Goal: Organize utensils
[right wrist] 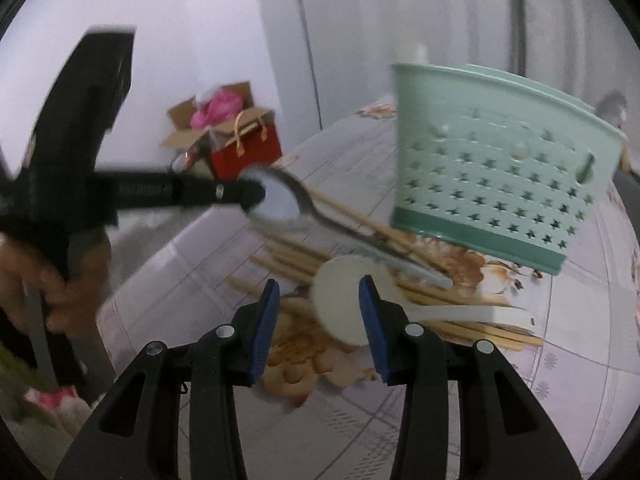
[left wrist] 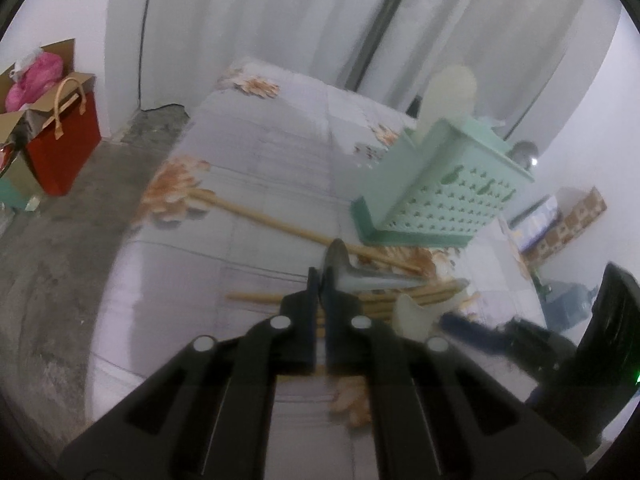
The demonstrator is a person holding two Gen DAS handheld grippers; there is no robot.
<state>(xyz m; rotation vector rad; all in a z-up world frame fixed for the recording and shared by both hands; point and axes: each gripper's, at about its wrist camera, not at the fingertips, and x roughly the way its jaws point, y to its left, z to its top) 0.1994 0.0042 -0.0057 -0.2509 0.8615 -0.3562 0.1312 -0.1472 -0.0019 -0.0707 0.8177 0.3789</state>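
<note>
though motion blurs it, left tool [right wrist: 252, 194] pinches a metal spoon [right wrist: 280, 200]; right tool [right wrist: 320, 304] spread.

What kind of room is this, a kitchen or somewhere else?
Probably a bedroom or spare room, not a kitchen: the utensils lie on a floral bedsheet, with curtains behind and a cardboard box on the bare concrete floor.

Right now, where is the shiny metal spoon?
The metal spoon is clamped by its bowl in the left gripper, lifted above the wooden chopsticks, left of the green basket.
</note>
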